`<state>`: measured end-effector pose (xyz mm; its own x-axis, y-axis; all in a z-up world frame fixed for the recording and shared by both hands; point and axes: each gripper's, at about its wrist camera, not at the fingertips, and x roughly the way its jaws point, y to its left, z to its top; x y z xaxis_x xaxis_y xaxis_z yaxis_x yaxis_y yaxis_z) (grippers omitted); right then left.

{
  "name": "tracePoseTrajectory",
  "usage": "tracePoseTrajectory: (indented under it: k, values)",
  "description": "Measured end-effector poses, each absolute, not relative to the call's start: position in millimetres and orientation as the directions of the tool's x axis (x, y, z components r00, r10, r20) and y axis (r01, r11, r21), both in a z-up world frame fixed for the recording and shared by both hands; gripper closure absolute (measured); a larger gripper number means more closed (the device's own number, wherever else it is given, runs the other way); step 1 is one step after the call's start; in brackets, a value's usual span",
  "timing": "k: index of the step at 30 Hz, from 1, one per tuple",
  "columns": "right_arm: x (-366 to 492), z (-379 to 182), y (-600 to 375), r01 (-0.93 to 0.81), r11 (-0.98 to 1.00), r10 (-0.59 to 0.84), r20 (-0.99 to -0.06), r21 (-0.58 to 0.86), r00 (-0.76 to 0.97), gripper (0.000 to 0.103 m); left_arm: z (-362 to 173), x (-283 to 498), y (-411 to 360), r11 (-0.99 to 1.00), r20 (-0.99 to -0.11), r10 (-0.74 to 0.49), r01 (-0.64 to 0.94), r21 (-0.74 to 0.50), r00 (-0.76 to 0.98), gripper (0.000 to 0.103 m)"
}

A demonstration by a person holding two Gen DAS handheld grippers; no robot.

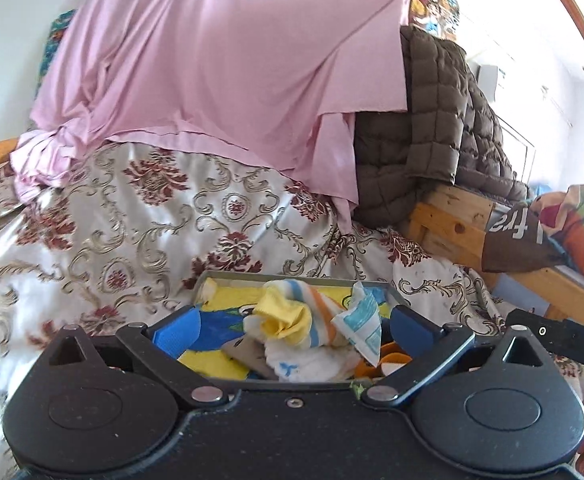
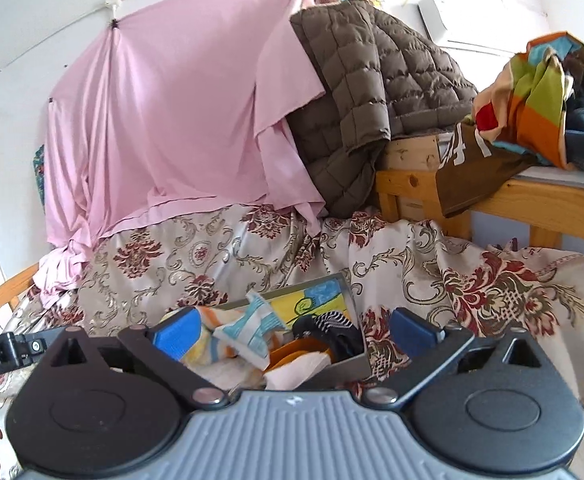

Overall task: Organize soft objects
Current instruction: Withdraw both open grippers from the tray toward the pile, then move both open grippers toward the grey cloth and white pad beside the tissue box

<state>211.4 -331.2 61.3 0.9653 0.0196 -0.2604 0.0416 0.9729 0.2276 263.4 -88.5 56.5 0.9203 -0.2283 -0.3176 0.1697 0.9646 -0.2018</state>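
Left wrist view: my left gripper (image 1: 292,326) is spread wide and empty above the box (image 1: 292,278) on the bedspread (image 1: 92,216). The socks (image 1: 303,320) lie piled inside it, gathered to keep them together. My right gripper (image 2: 293,330) is spread too, gripping nothing.

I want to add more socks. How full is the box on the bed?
Fairly full. The box holds a heap of socks, some rising above its rim, though bits of its bright lining show.
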Motion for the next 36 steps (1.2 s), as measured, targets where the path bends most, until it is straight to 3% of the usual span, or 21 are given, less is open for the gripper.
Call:
tracePoseTrajectory:
  k: [14,28,36]
  values:
    - [136,39,-283,-0.002,0.992,0.044,-0.325,0.130,0.945,0.000,45,177,-51,0.972,-0.317,-0.191,0.133,-0.196,0.929,0.001]
    - [92,17,-253,-0.006,0.998,0.029,-0.407,0.056,0.913,0.000,-16,121,-45,0.974,-0.454,-0.225,0.183,-0.136,0.862,0.001]
    - [104,-1,-236,-0.038,0.999,0.048,-0.530,0.030,0.846,0.000,-43,102,-34,0.985,-0.523,-0.172,0.144,-0.093,0.835,0.001]
